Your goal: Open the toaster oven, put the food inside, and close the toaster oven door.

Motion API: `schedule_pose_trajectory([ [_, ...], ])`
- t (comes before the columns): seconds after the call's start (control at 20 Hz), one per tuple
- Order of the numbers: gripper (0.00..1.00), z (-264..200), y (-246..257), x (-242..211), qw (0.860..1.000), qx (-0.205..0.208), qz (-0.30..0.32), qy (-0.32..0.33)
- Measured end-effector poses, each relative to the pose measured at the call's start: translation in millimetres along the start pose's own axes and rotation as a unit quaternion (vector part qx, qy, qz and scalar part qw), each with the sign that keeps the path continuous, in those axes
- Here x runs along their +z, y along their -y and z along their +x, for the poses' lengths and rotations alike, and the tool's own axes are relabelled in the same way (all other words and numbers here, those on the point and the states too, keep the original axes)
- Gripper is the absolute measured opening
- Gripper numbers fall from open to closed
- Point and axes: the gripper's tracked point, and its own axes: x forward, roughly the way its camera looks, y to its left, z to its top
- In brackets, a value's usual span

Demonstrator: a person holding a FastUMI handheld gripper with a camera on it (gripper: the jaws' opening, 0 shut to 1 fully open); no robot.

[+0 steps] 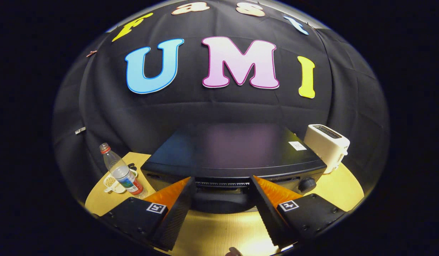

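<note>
Black and squat, the toaster oven (233, 156) sits on the worktop (219, 231) just ahead of the gripper (223, 185), whose fingers stand wide apart and hold nothing, framing the top edge of the oven's front. This looks like the opening step: the door seems not yet opened, and its handle is hard to make out. Next, the fingers must catch the door's top edge and swing it down. Pale wood worktop; a water bottle (121, 174) stands to one side, a white toaster (327, 145) to the other, against black cloth.

Glossy black toaster oven (233, 149), clear plastic bottle (121, 174), smooth wooden table (219, 231), matt cream toaster (326, 145)
</note>
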Motion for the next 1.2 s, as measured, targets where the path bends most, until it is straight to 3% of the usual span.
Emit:
schedule_pose_trajectory([
  [0.3,0.98,-28,-2,-20,0.999,-0.006,0.012,-0.037],
  [0.6,0.98,-65,3,-67,0.994,-0.007,0.008,-0.110],
  [0.75,0.96,-81,4,-103,0.986,-0.004,0.007,-0.165],
  [0.95,0.99,-97,8,-156,0.965,0.006,0.048,-0.256],
  [1.2,0.97,-101,9,-127,0.972,0.027,0.045,-0.230],
])
